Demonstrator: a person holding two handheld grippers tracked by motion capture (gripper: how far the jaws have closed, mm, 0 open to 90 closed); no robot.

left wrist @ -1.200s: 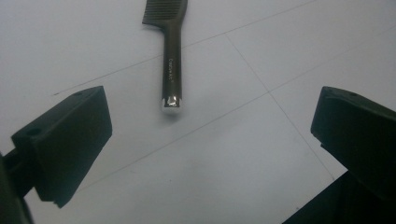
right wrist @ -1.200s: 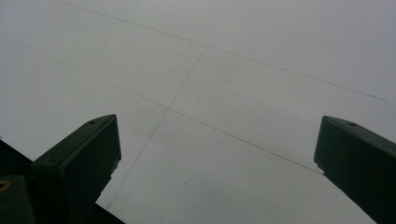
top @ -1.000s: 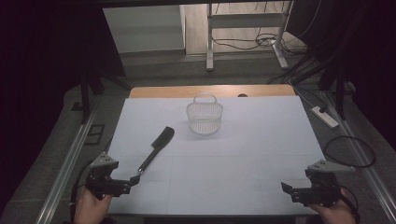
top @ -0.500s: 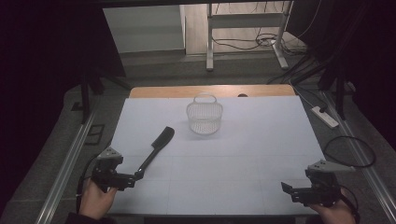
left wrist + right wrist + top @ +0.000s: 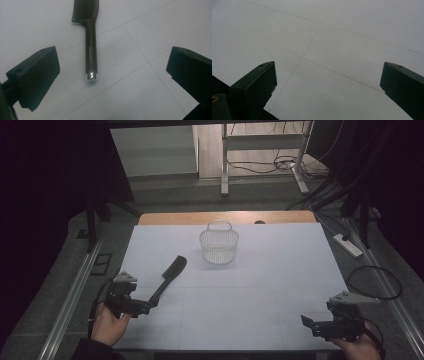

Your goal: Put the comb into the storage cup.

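— Black plastic, long-handled: is that comb (image 5: 168, 279) lying flat on the white table cover (image 5: 260, 285)?

— Yes, flat on the cover at the near left of the table. In the high view it runs on a slant, its toothed head toward the middle of the table and its handle end pointing at the left gripper (image 5: 145, 307).

— Does the left gripper have hold of it?

— No. In the left gripper view the two black jaws stand wide apart with nothing between them but bare cover, and the comb (image 5: 89, 40) lies ahead of them. Its shiny silver end cap faces the camera, roughly midway between the jaws but beyond their tips, so the handle is near and untouched. The teeth run off the top edge of that view.

— And the right gripper (image 5: 306, 321)?

— Also spread open and empty. It sits at the near right corner of the table, held in the person's right hand (image 5: 357, 347), well apart from the comb. Its own view shows both jaws wide over plain white cover crossed by thin pencil-like lines.

— Anything else on the table?

— A small white wire basket with a hoop handle (image 5: 219, 243), standing upright toward the far side, near the centre. It is beyond the comb's head and clear of it. The person's left hand (image 5: 109, 325) grips the left gripper from below, near the table's front edge.
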